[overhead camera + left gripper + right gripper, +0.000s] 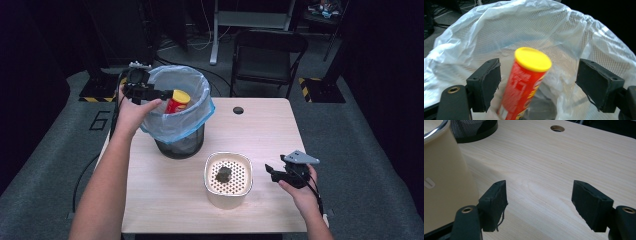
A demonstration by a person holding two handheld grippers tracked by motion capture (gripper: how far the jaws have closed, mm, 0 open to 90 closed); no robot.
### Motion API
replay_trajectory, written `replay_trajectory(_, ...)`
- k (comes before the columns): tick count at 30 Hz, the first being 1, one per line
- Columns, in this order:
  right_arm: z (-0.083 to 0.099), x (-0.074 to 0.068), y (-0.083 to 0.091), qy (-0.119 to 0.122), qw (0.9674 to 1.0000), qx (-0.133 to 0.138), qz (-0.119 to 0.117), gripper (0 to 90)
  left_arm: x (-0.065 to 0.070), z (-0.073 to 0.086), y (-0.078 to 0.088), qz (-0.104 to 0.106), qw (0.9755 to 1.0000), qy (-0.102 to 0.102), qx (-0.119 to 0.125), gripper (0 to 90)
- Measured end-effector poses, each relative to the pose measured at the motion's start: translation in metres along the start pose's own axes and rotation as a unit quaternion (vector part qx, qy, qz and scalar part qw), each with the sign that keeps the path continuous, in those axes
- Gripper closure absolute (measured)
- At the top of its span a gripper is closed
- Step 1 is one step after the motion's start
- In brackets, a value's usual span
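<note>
A red snack can with a yellow lid (177, 101) stands tilted inside the black mesh bin (180, 145), which is lined with a pale blue plastic bag (187, 80). My left gripper (167, 93) hovers over the bin's left rim, open. In the left gripper view the can (524, 85) sits between the wide jaws of that gripper (539, 72), touching neither, slightly blurred. My right gripper (271, 171) is held open just above the table, right of a cream container (207, 172). In its own view the right gripper (539, 192) has nothing between the jaws.
The cream container (446, 170) has a perforated insert with a dark lump (223, 174) on it. The light wooden table (260, 130) has a cable hole (238, 110) near its far edge. A black folding chair (267, 55) stands behind the table.
</note>
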State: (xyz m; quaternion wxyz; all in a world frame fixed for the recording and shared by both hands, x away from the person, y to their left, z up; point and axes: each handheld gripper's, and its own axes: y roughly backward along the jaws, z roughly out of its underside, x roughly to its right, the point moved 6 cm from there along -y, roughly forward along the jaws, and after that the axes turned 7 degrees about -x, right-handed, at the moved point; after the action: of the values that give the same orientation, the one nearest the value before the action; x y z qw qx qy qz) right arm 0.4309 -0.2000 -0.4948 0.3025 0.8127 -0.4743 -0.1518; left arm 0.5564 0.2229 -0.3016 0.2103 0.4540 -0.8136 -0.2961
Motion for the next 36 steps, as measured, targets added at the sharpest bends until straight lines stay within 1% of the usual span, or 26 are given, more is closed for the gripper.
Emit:
replay_trajectory(2, 0.000, 0.000, 0.000, -0.001, 1.0000, 0.000, -0.001, 28.1, 0.001, 0.002, 0.005, 0.002, 1.0000, -0.005, 0.000, 22.0)
replay_trajectory(4, 0.000, 0.000, 0.001, -0.001, 1.0000, 0.000, 0.001, 28.1, 0.000, 0.003, 0.014, -0.001, 0.9999, -0.008, 0.007, 22.9)
replay_trajectory(5, 0.000, 0.000, 0.001, -0.002, 1.0000, 0.000, 0.000, 28.1, 0.001, 0.003, 0.018, 0.001, 0.9999, -0.005, 0.013, 24.2)
replay_trajectory(8, 0.000, 0.000, 0.001, -0.001, 1.0000, 0.001, 0.001, 28.1, 0.001, 0.007, 0.031, 0.008, 0.9998, -0.005, 0.016, 27.5)
replay_trajectory(11, 0.000, 0.001, 0.001, -0.002, 1.0000, 0.001, 0.003, 28.1, 0.003, 0.012, 0.043, 0.004, 0.9997, -0.015, 0.017, 30.8)
replay_trajectory(12, 0.000, 0.001, 0.001, -0.005, 1.0000, 0.002, 0.003, 28.1, 0.005, 0.014, 0.048, 0.004, 0.9996, -0.017, 0.021, 31.3)
replay_trajectory(14, 0.000, 0.002, 0.002, -0.004, 1.0000, 0.001, 0.004, 28.1, 0.007, 0.017, 0.057, 0.005, 0.9994, -0.019, 0.029, 34.2)
replay_trajectory(16, 0.000, 0.002, 0.002, -0.003, 1.0000, 0.001, 0.004, 28.1, 0.011, 0.022, 0.066, 0.010, 0.9992, -0.022, 0.033, 37.0)
replay_trajectory(20, 0.000, 0.002, 0.002, -0.005, 1.0000, 0.001, 0.004, 28.1, 0.016, 0.032, 0.076, 0.021, 0.9990, -0.021, 0.034, 40.4)
replay_trajectory(24, 0.000, 0.003, 0.002, -0.003, 1.0000, 0.000, 0.005, 28.1, 0.021, 0.048, 0.082, 0.032, 0.9986, -0.023, 0.034, 42.9)
replay_trajectory(25, 0.000, 0.003, 0.002, -0.006, 1.0000, 0.001, 0.004, 28.1, 0.022, 0.052, 0.082, 0.035, 0.9987, -0.022, 0.031, 44.0)
replay_trajectory(26, 0.001, 0.004, 0.002, -0.008, 1.0000, 0.001, 0.006, 28.2, 0.023, 0.056, 0.082, 0.038, 0.9986, -0.020, 0.030, 44.5)
replay_trajectory(31, 0.002, 0.005, 0.001, -0.004, 1.0000, -0.003, 0.006, 28.1, 0.025, 0.078, 0.081, 0.050, 0.9983, -0.024, 0.021, 47.0)
replay_trajectory(36, 0.002, 0.005, 0.002, -0.009, 0.9999, -0.003, 0.006, 28.1, 0.029, 0.104, 0.076, 0.052, 0.9981, -0.022, 0.025, 47.7)
